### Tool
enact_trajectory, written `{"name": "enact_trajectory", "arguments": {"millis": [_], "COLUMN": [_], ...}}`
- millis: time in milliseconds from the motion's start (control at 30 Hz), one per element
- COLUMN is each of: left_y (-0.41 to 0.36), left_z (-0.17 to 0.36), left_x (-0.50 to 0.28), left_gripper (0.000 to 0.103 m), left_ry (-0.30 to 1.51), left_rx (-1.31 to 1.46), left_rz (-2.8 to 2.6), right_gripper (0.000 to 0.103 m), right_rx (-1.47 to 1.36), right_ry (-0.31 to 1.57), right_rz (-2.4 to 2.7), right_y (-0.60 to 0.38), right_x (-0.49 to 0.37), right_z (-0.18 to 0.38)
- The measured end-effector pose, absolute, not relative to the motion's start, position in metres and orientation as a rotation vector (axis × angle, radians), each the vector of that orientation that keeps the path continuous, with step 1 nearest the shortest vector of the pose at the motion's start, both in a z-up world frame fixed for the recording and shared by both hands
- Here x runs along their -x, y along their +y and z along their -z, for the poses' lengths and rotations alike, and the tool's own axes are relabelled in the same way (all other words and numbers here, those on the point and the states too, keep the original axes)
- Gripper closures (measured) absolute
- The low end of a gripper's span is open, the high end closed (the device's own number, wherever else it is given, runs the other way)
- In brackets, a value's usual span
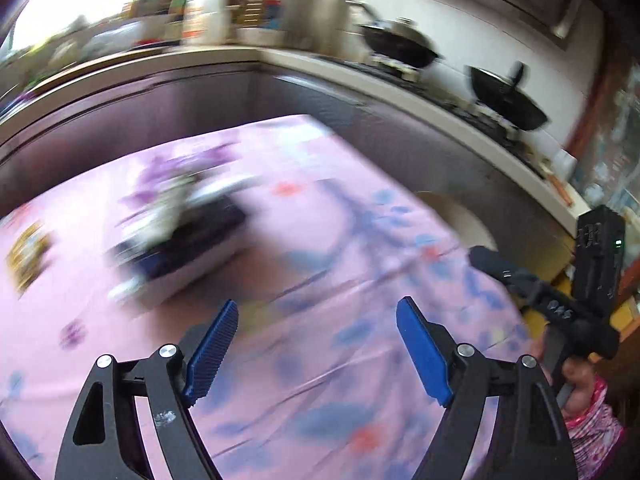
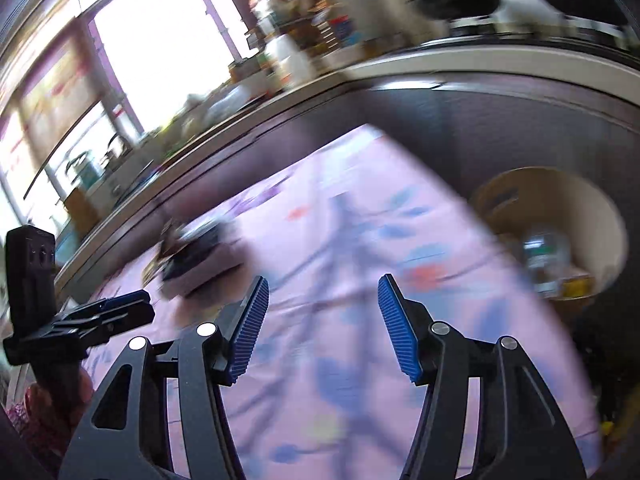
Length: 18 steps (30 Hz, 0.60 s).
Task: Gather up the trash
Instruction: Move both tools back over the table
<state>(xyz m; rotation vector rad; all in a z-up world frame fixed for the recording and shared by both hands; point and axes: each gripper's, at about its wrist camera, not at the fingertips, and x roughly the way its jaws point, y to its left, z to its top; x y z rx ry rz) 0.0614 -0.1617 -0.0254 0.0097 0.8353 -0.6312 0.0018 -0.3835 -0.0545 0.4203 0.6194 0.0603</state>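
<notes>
Presently, an entry taken with the pink flowered tablecloth [image 1: 320, 360] as landmark:

Progress — judged partly done. Some trash already lay in the bin; at least two items remained on the cloth, so collection was unfinished.

Bin [image 2: 592, 200] — round, pale, open-topped, standing on the floor just beyond the cloth's right edge. Contents: what looked like a clear plastic bottle [image 2: 544, 256] and something yellow beside it; blur hid the rest. In the left wrist view only its rim [image 1: 460, 216] showed past the cloth's edge.

Dark tray or box [image 1: 188, 248] — on the cloth's far left part, with white crumpled matter piled in and on it, probably paper or wrappers; too smeared to name.

Yellow patterned packet [image 1: 28, 256] — at the cloth's left edge, apart from the dark tray; likely trash still to be picked.

Left claw [image 1: 316, 344] — above the cloth's near middle, jaws wide, nothing between them.

Right claw [image 2: 322, 328] — above the cloth's near right part, jaws moderately wide, empty.

Woks [image 1: 400, 44] — on the stove behind the cloth; no part of the task
</notes>
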Motion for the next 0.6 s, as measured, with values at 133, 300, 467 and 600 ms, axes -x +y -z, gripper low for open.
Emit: {"name": "enact_trajectory", "arguments": {"millis": [133,300,467,600], "left_y": [-0.065,0.038,0.082,0.095], "left_z": [0.044,0.055,0.056,0.061], "left_x": [-0.084,-0.122,-0.181,-0.231], "left_gripper": [0.022,0.024,0.027,0.027], "left_ry": [0.867,0.881,0.865,0.874], "left_rx": [0.046,0.226,0.362,0.403], "left_rz": [0.424,0.260,0.227,0.256], "right_gripper": [0.047,0.059,0.070,0.080], "right_rx": [-0.427,-0.430,-0.328,-0.318], "right_ry": [0.690,0.788,0.822,0.888], "right_rz": [-0.172,-0.395,-0.529,-0.568], "right_y": [-0.331,-0.256,-0.173,-0.108], "right_x": [-0.026,-0.063,-0.111,-0.194], "right_z": [0.062,0.054,0.038,0.035]}}
